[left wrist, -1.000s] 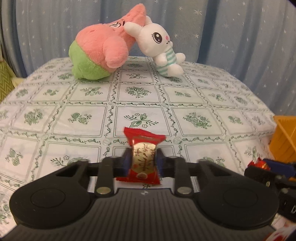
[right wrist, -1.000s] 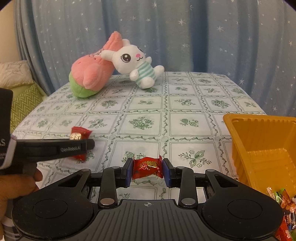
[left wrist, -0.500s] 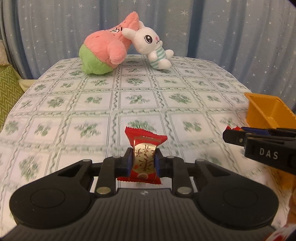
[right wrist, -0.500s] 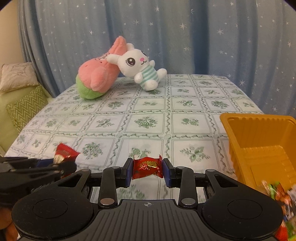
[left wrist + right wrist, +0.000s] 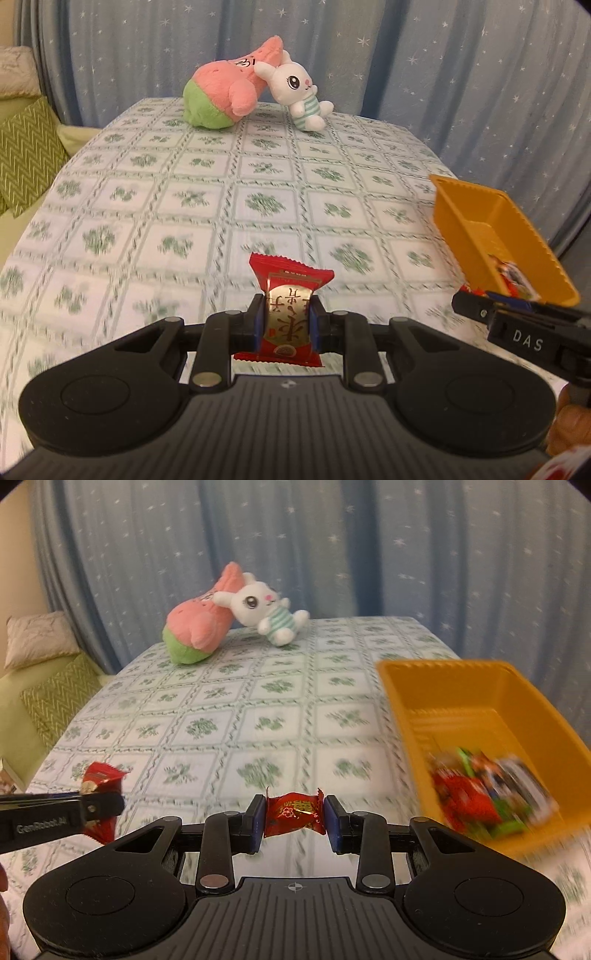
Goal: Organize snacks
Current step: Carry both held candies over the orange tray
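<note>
Tabletop (image 5: 258, 686) cloth: white, green floral squares in a leafy grid. Curtain (image 5: 369, 554): pale blue with white stars; tray (image 5: 480, 686) orange-yellow; plush star (image 5: 195, 624) pink over green; plush rabbit (image 5: 266, 609) white, mint-striped shirt. Left tool (image 5: 286, 325), black with blue pads, grips red-and-gold snack packet (image 5: 290, 314); right tool (image 5: 294, 821), same colours, red candy (image 5: 294, 812); cushion (image 5: 26, 155) green zigzag.

We read "DAS" on the right gripper (image 5: 476, 301), lower right, and a blurred "GenRobot.AI" on the left gripper (image 5: 105, 805), lower left.
</note>
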